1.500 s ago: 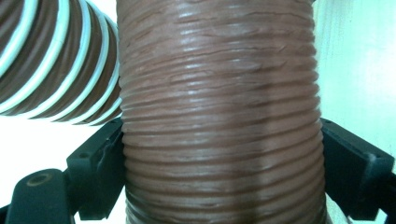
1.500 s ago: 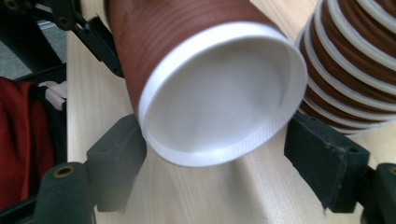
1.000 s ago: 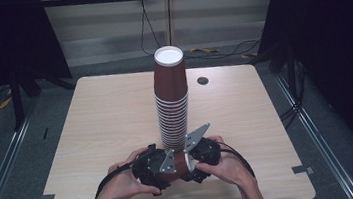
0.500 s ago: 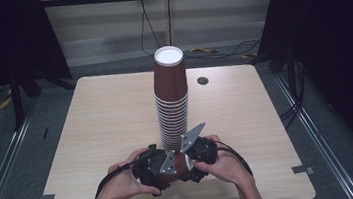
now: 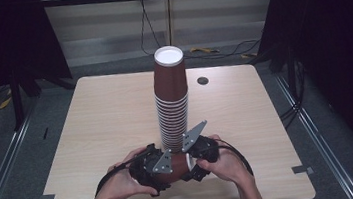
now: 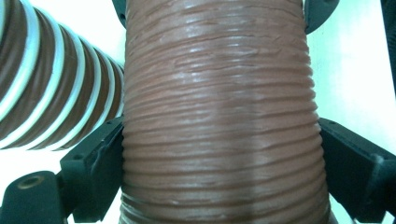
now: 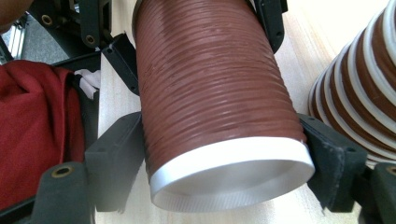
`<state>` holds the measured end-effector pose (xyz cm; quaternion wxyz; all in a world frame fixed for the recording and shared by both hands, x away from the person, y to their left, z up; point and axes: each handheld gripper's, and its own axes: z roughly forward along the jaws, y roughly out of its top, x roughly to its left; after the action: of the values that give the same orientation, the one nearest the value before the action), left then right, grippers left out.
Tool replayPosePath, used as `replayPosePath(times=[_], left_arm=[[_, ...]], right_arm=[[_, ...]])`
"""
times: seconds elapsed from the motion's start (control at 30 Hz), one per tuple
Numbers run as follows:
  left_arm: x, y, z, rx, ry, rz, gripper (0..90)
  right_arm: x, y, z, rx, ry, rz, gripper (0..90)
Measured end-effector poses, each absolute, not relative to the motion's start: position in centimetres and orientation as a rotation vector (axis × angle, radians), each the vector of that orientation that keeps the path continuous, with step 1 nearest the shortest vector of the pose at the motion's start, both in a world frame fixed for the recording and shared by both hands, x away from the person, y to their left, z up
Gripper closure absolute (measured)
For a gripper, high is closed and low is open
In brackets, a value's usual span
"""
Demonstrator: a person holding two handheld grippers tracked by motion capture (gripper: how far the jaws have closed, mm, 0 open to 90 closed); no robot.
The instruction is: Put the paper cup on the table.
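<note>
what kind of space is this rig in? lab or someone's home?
Most likely a lab or recording bay, not a home: a bare light wooden table stands between black curtains, with cables on the grey floor behind. A person works two handheld grippers around a tall stack of brown ribbed paper cups.

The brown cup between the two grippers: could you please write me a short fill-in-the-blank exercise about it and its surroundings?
1. The brown cup has a ____ rim.
2. The cup stack stands upside down on the ____.
3. The right gripper grips the cup near its ____.
4. The left gripper has fingers on the cup's ____ wall.

Missing words: white; table; rim; ribbed
</note>
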<state>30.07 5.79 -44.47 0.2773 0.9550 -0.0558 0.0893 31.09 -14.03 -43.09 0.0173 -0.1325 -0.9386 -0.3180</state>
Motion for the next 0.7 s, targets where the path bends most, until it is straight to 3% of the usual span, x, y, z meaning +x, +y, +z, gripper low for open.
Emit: replayPosePath(times=[0.43, 0.53, 0.7], left_arm=[[30.6, 7.2, -44.1, 2.382, -0.114, 0.2, 11.6], [30.9, 7.8, -43.8, 2.263, -0.104, 0.155, 14.4], [30.9, 8.4, -43.0, 2.186, -0.076, 0.197, 15.5]], right_arm=[[30.9, -14.3, -42.8, -0.385, -2.928, -1.022, 22.4], [31.0, -14.3, -42.9, -0.382, -2.932, -1.028, 22.7], [31.0, -14.2, -43.0, -0.387, -2.931, -1.024, 22.7]])
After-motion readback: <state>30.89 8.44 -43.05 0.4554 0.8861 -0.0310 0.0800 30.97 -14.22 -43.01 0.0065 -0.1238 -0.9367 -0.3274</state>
